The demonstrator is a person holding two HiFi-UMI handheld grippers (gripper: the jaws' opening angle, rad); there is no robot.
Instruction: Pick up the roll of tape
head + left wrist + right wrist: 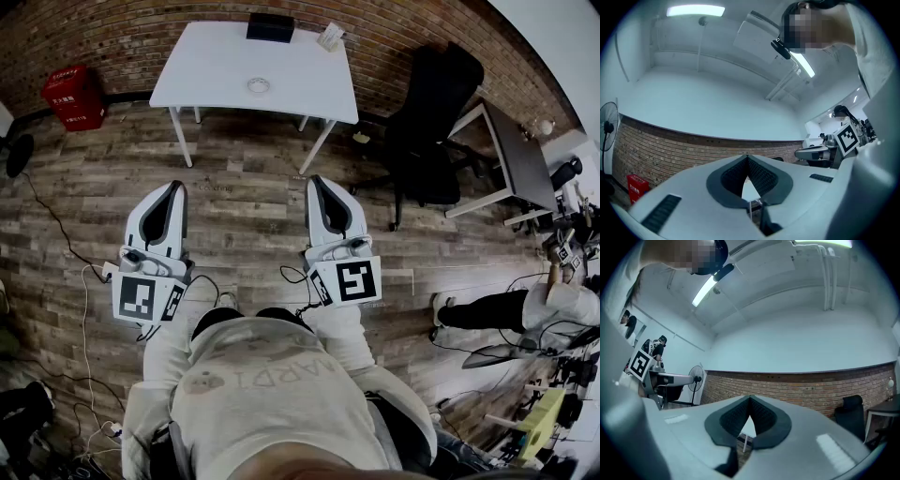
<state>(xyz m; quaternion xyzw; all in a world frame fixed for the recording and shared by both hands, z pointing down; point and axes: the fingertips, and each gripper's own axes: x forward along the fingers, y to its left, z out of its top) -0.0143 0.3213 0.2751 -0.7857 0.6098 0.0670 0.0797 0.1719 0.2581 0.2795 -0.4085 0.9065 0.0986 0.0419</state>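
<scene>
A small clear roll of tape (259, 85) lies on the white table (216, 75) far ahead in the head view. My left gripper (172, 188) and right gripper (317, 181) are held level over the wooden floor, well short of the table, side by side. Both are shut with nothing between the jaws. In the left gripper view the left gripper (747, 157) has its tips meeting, with a sliver of the table below them. The right gripper (750, 399) looks the same in its own view. The tape shows in neither gripper view.
A black box (270, 27) and a small white item (330, 37) sit at the table's far edge. A red crate (75, 97) stands at the left by the brick wall, a black office chair (433, 122) and grey desk (516, 155) at the right. Cables trail on the floor at left.
</scene>
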